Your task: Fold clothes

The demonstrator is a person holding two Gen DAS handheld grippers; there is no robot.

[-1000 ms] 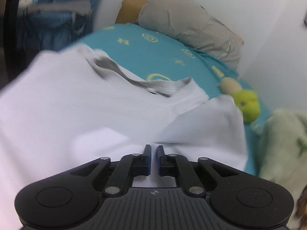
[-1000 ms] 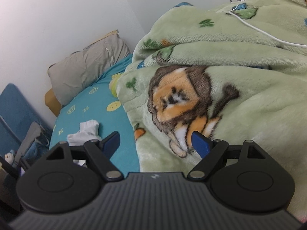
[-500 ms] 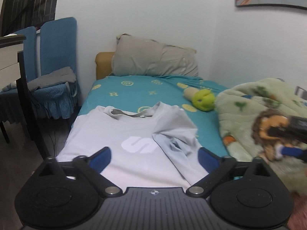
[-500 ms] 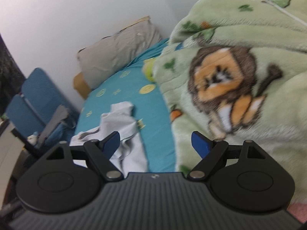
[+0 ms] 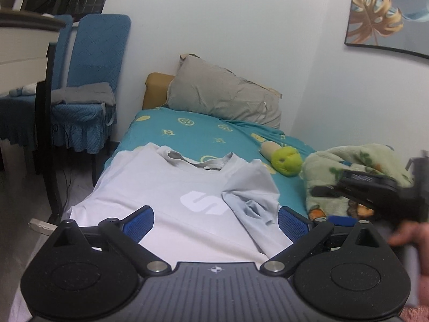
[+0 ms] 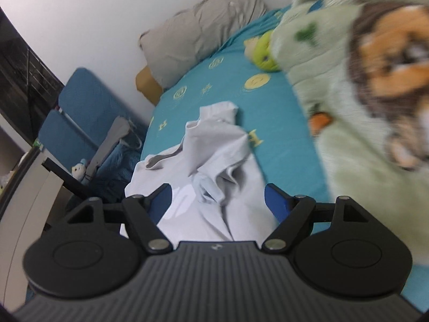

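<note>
Teal bedsheet (image 5: 193, 131) carries the white T-shirt (image 5: 166, 187), laid flat with one sleeve folded in. A second ago my left gripper (image 5: 215, 221) pinched that shirt; now it hangs above, jaws spread, empty. My right gripper (image 6: 217, 200) (blurred from the left camera) has swung over the shirt, wide apart too.

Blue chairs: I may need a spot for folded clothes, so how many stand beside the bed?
2. One blue chair stands nearest the bed with grey cloth on its seat; the second is right behind it, mostly hidden. More could be out of view.
</note>
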